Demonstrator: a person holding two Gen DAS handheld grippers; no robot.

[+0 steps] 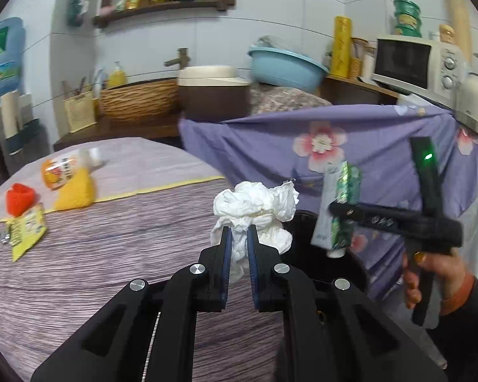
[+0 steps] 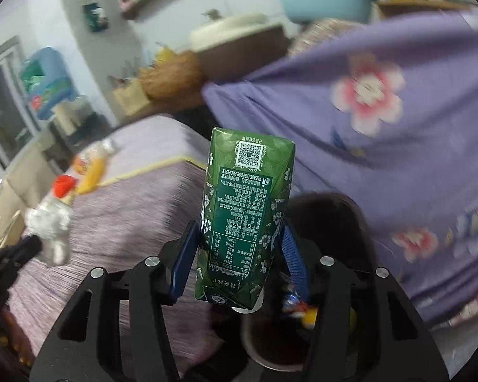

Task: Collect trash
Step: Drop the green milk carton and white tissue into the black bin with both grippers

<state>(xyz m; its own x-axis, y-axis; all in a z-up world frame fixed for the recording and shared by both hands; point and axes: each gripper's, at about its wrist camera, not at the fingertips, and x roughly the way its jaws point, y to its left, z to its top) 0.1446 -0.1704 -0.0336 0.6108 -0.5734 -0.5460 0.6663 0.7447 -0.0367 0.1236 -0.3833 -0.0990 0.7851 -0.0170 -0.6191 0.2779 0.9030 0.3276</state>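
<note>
**Two Grabbers, Two Bits of Trash**

The left gripper [image 1: 239, 238] is squeezed tight on a crumpled white tissue [image 1: 255, 210]. The tissue puffs out above the blue pads and hangs a little below them. It is held up in the air at the edge of the table [image 1: 111, 270], close to the dark bin [image 1: 334, 270].

The right gripper [image 2: 235, 248] is pinching a green drink carton [image 2: 245, 210]. The blue pads [image 2: 183, 264] press on both sides of the carton. The carton is upside down, so its white cap points down. It hangs right over the open bin [image 2: 334, 216]. In the bin there is a paper cup [image 2: 264, 347] and some bright wrappers [image 2: 298, 308].

From the left camera you can see the right gripper [image 1: 344, 210] from the side, with the carton [image 1: 337, 210] in it. A hand [image 1: 430, 273] with an orange cuff holds its handle.

The table has a purple striped cloth. On it lie a yellow bottle [image 1: 70, 178], a red thing [image 1: 20, 199] and a yellow packet [image 1: 27, 229], well apart from the bin.

Behind the bin hangs a purple cloth with pink flowers [image 1: 302, 152]. Farther back are a blue bowl [image 1: 286, 67], a basket [image 1: 137, 102] and a white microwave [image 1: 420, 63].
</note>
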